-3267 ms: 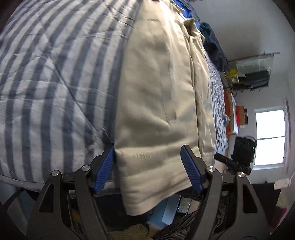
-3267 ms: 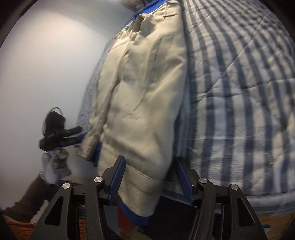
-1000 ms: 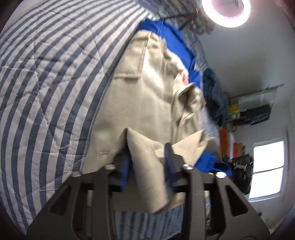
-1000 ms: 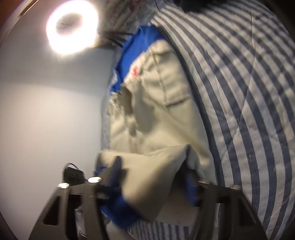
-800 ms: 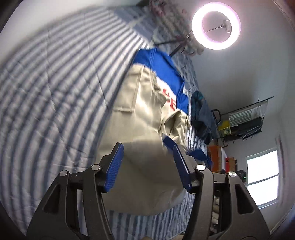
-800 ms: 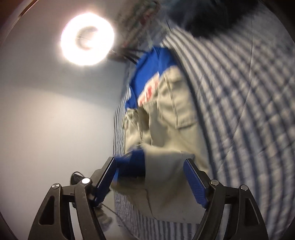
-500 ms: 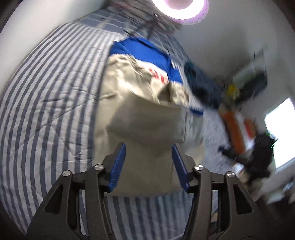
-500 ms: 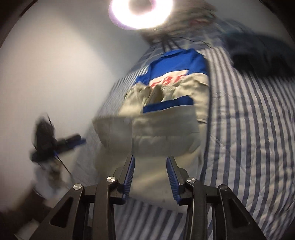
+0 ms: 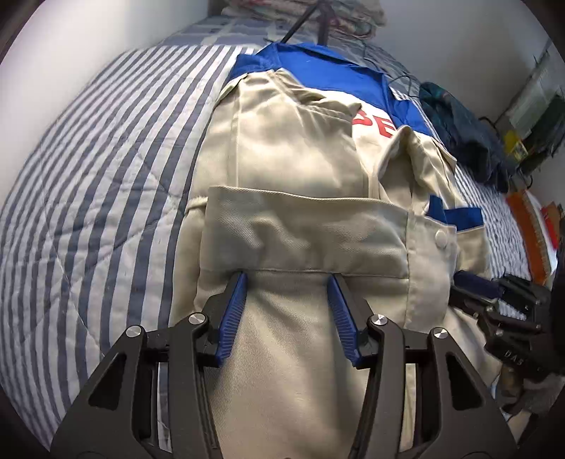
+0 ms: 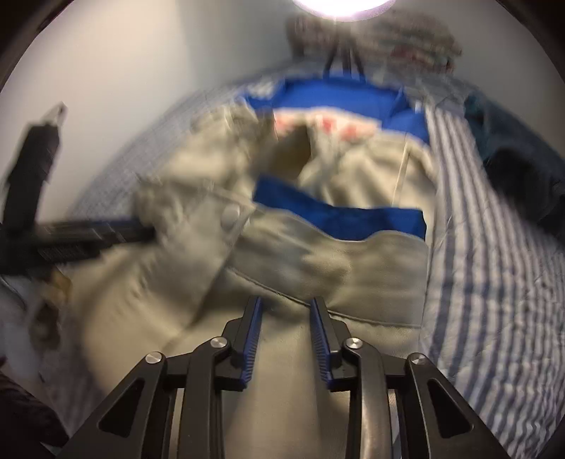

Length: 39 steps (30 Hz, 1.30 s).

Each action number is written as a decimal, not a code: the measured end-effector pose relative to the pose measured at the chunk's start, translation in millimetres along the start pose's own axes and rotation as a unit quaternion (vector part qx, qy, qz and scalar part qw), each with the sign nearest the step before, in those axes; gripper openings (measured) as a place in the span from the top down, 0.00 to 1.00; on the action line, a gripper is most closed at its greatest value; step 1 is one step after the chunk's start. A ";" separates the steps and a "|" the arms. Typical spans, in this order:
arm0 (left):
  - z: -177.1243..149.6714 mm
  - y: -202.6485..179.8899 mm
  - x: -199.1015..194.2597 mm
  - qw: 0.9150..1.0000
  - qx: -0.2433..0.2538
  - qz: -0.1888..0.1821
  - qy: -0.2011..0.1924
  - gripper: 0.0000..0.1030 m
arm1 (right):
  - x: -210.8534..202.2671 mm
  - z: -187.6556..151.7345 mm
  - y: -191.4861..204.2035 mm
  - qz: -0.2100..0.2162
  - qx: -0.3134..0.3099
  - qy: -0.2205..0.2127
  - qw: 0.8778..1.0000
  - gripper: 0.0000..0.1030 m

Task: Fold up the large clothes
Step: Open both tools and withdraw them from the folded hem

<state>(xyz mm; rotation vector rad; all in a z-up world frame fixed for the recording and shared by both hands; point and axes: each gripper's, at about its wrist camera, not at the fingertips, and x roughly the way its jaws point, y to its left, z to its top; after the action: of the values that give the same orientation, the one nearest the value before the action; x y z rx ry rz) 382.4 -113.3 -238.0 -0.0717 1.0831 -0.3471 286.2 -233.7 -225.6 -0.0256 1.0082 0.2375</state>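
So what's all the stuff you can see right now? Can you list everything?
jacket: one, beige with blue collar and red letters, lying on the bed, bottom part folded up over itself
bedspread: one, blue and white stripes, under the jacket
dark clothes: one pile, dark blue-green, on the bed to the right of the jacket
folded blankets: one stack, pale patterned, at the far end of the bed
ring light: one, bright white, top of the right wrist view
left gripper: one, black with blue pads, open over the jacket's fold
right gripper: one, black with blue pads, closing over the jacket, blurred
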 end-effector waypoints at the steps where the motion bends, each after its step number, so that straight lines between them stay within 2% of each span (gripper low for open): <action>1: -1.2 -0.3 -1.8 1.000 0.008 0.001 0.001 0.50 | -1.0 -1.8 -1.1 0.002 0.000 -0.008 1.000 0.74; 4: -2.1 9.3 -16.1 1.000 0.005 -0.020 0.008 0.50 | -8.8 3.1 -8.1 0.021 0.018 0.000 1.000 0.74; 8: -4.9 43.0 -56.9 0.999 -0.024 -0.021 -0.018 0.50 | -44.1 7.0 -31.0 0.045 0.070 -0.039 0.996 0.72; 11: -7.7 61.0 -75.1 0.999 -0.025 -0.013 -0.024 0.50 | -71.5 6.5 -53.5 0.034 0.091 -0.065 0.993 0.70; 15: -4.1 62.8 -83.3 0.999 -0.018 -0.015 -0.032 0.50 | -83.4 9.4 -74.7 0.027 0.130 -0.081 0.988 0.70; 17: 2.9 56.5 -79.8 0.999 -0.012 -0.029 -0.035 0.50 | -82.7 12.0 -76.0 0.028 0.132 -0.082 0.987 0.70; 19: 14.1 50.6 -69.3 0.998 -0.013 -0.046 -0.028 0.43 | -77.8 14.8 -70.9 0.022 0.122 -0.075 0.989 0.70; 22: 32.5 45.2 -52.8 0.998 -0.033 -0.051 -0.024 0.43 | -65.3 15.3 -68.3 0.011 0.126 -0.059 0.990 0.65; 24: 39.5 35.8 -49.5 0.998 -0.027 -0.054 -0.034 0.43 | -61.3 15.4 -66.2 0.010 0.119 -0.057 0.991 0.66; 26: 43.1 19.9 -44.1 0.998 0.007 -0.038 -0.041 0.43 | -60.7 16.0 -55.8 0.000 0.087 -0.062 0.994 0.67; 28: 45.4 3.3 -30.4 0.998 0.049 0.002 -0.038 0.43 | -55.0 18.1 -45.4 -0.004 0.058 -0.058 0.997 0.67; 32: 45.2 -2.1 5.0 0.998 0.054 0.038 -0.007 0.43 | -31.2 19.6 -44.1 -0.010 0.053 -0.040 0.998 0.67; 36: 45.2 -2.0 24.8 0.997 0.059 0.048 -0.002 0.40 | -10.7 15.7 -49.5 -0.013 0.043 -0.017 0.999 0.67; 39: 52.5 -2.3 23.4 0.998 0.062 0.032 0.007 0.40 | -9.6 19.2 -53.2 0.000 0.040 -0.004 0.999 0.66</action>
<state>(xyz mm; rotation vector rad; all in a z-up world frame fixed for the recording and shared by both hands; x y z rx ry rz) 437.5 -128.5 -232.6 0.0755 1.0726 -0.3572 308.4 -284.8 -212.0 0.0486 1.0088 0.1975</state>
